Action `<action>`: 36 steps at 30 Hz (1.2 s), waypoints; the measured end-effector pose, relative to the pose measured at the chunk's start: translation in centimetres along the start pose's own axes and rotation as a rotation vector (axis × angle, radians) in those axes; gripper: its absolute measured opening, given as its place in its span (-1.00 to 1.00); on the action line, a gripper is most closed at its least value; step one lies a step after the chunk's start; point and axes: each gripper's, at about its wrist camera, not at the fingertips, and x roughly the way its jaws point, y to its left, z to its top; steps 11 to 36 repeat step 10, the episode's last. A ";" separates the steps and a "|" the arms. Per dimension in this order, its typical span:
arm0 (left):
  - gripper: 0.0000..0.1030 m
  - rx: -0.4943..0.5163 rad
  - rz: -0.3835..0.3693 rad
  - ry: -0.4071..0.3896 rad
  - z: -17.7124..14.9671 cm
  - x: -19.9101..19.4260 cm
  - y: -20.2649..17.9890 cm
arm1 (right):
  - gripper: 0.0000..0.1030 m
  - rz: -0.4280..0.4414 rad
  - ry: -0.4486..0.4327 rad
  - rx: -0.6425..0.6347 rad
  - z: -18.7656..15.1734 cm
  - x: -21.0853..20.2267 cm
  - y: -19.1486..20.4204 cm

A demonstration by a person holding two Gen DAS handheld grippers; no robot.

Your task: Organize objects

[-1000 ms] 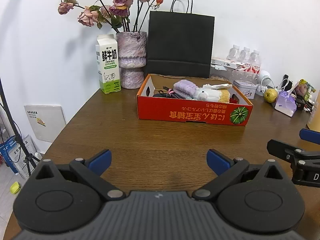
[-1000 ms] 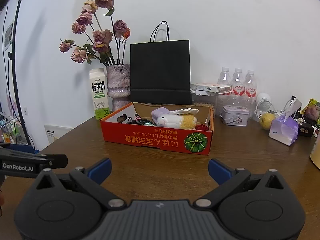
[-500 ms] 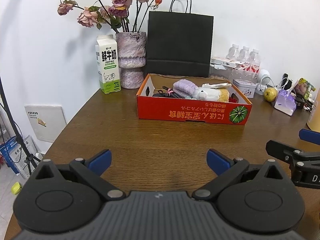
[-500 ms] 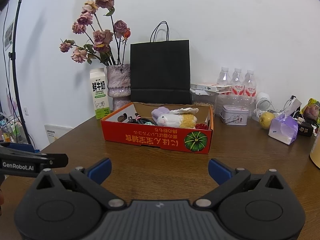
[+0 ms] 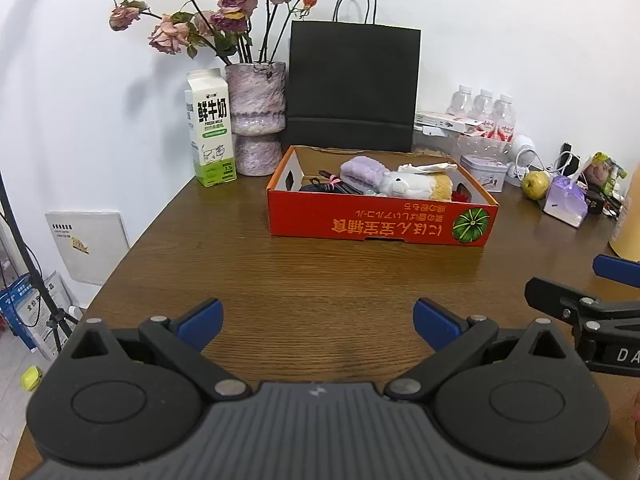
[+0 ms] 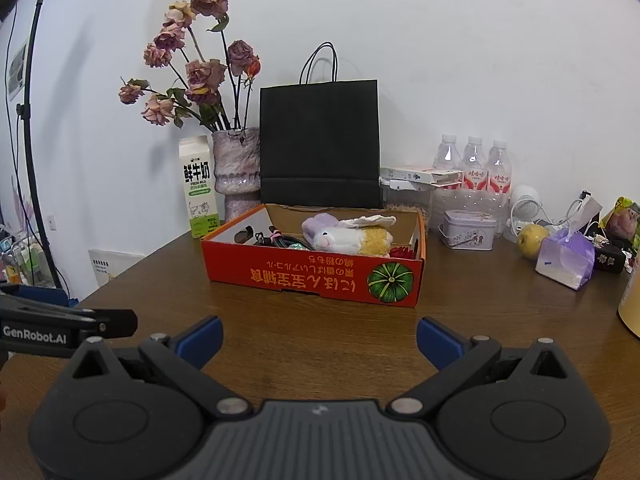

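Both tools sit low over the near edge of the counter (image 5: pixel 320 280), side by side, pointed at the red box (image 6: pixel 312 276).

Left tool (image 5: pixel 316 318): jaws spread wide, nothing between them. Right tool (image 6: pixel 318 338): the same, wide and empty.

The red box stands mid-counter in front of the black paper bag (image 6: pixel 320 144). Inside it lie a plush toy (image 6: pixel 352 240), a purple fuzzy item (image 5: pixel 362 170), dark cords with a pink tie (image 5: pixel 328 184) at the left end, and something red (image 6: pixel 402 252) in the right corner. Outside the box, at the right, are a small tin (image 6: pixel 468 232), a yellow-green fruit (image 6: pixel 532 240), a purple-wrapped packet (image 6: pixel 566 258) and more clutter I cannot make out. A milk carton (image 5: pixel 210 128) and a vase (image 5: pixel 258 120) of dried roses stand at back left.

This fits two stages: the box is already packed and you are backing off, or the loose things at the right are yet to be sorted. The pictures do not settle which.

Whichever item you handle:
- Come in from above; the box walls block a low approach.
- Keep your jaws wide until they straddle the item.
- Soft plush compresses, so close on its middle.
- Mind the tangle of cords, which can snag on a fingertip.
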 end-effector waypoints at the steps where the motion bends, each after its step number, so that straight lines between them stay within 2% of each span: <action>1: 1.00 0.002 0.001 0.001 0.0 0.0 0.0 | 1.00 0.000 0.000 0.000 0.0 0.0 0.0; 36: 1.00 -0.001 0.003 0.002 0.1 0.0 -0.1 | 1.00 0.000 0.001 -0.002 0.0 -0.1 0.1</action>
